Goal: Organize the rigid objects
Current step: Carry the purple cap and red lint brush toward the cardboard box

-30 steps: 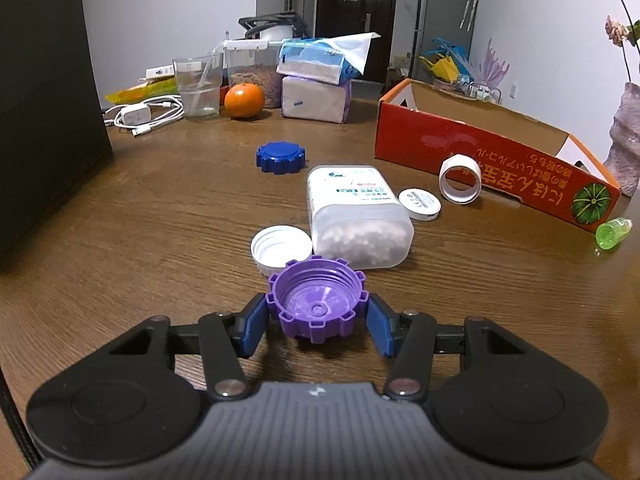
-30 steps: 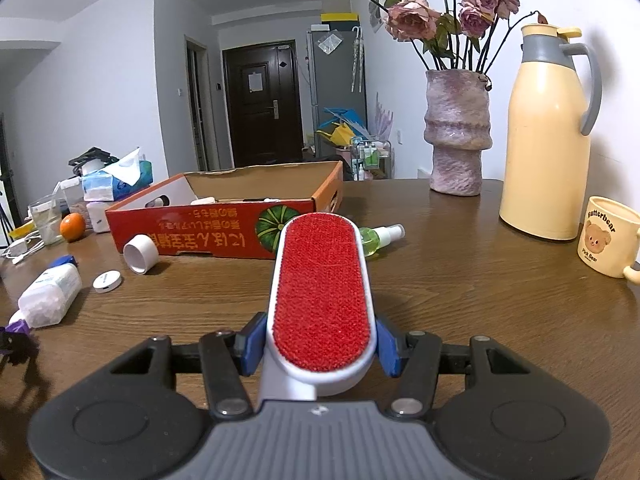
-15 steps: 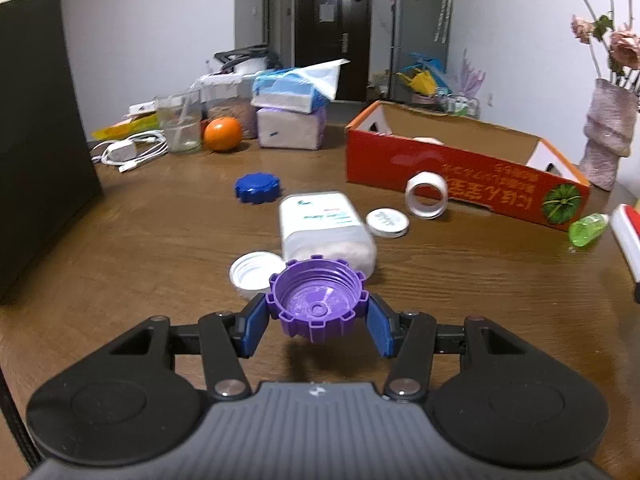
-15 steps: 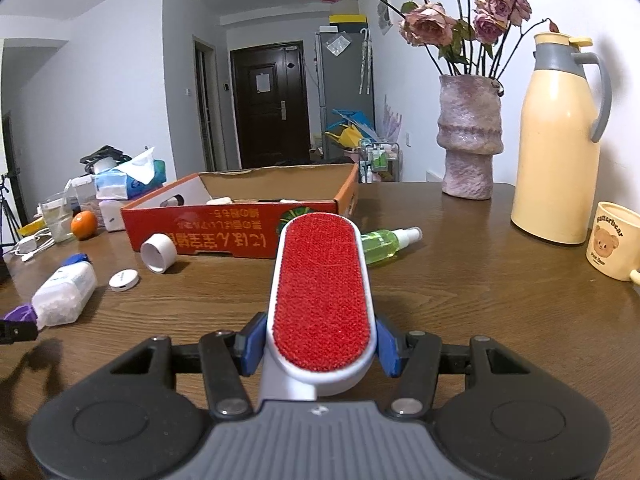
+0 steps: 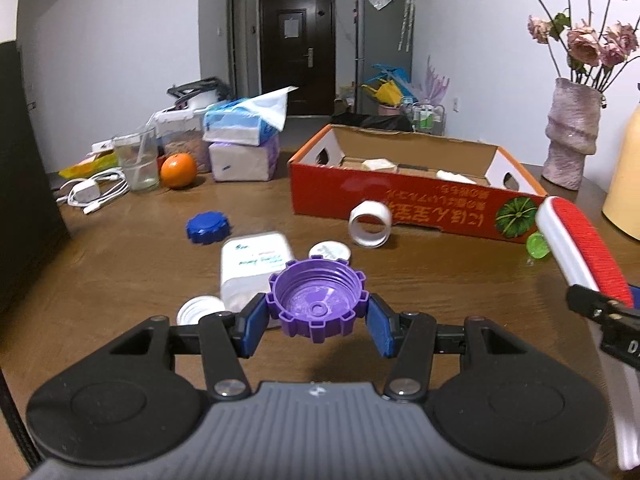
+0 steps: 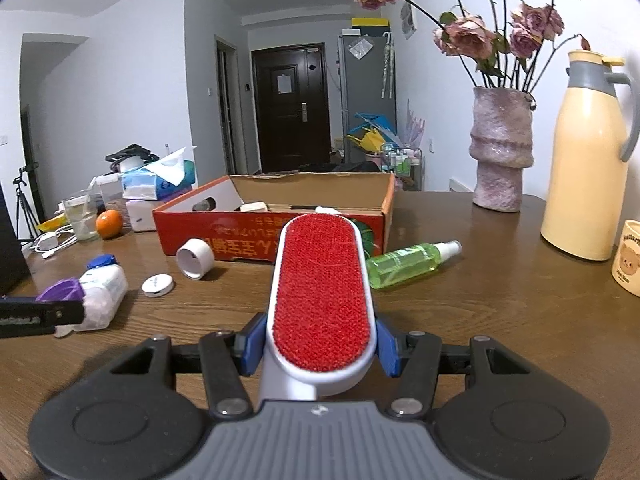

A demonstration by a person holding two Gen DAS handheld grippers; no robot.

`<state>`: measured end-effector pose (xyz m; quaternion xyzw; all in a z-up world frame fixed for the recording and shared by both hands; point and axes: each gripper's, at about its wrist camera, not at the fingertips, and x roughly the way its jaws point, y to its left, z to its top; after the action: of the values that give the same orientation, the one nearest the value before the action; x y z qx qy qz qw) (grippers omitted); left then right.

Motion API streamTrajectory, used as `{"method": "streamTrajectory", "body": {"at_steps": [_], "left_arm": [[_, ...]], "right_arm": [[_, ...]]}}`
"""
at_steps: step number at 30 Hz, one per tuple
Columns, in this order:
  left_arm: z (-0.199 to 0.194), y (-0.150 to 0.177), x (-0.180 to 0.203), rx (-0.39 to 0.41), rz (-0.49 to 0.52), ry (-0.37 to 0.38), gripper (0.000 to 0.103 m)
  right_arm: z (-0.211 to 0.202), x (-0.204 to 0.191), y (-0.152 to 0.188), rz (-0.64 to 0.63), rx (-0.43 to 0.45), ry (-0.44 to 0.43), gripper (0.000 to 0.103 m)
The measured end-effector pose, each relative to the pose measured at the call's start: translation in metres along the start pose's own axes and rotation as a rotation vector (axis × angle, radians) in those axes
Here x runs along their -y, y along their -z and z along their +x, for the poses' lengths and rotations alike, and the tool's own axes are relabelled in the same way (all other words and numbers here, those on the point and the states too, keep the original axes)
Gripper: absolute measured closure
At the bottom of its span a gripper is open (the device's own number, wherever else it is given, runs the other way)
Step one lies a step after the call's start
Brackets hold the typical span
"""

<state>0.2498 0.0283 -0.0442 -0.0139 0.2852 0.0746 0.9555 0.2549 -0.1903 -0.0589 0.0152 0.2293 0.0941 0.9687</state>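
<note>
My left gripper is shut on a purple ridged cap, open side up, held above the wooden table. My right gripper is shut on a white lint brush with a red pad, also lifted. The same brush shows at the right edge of the left wrist view. Ahead stands an open red cardboard box with a few pale items inside. In front of it lie a white tape roll, a white bottle on its side, a blue cap, two white lids and a green spray bottle.
At the back left are an orange, a glass, tissue packs and a white charger cable. A vase of dried roses, a yellow thermos jug and a bear mug stand at the right. A dark panel borders the left.
Both grippers have risen and moved toward the red box, each still holding its object. The left view has swung right, so the brush and vase now show at its right edge.
</note>
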Motion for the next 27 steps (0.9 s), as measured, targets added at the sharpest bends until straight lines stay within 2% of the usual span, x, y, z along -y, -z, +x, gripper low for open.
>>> {"method": "streamTrajectory", "body": {"at_steps": [12,27], "left_arm": [[0.004,-0.028,0.025,0.044,0.043,0.042,0.049],[0.025,-0.045,0.036,0.037,0.046,0.059,0.049]], "right_arm": [[0.004,-0.016,-0.015,-0.019,0.012,-0.015,0.048],[0.022,-0.018,-0.03,-0.022,0.004,-0.018,0.048]]}}
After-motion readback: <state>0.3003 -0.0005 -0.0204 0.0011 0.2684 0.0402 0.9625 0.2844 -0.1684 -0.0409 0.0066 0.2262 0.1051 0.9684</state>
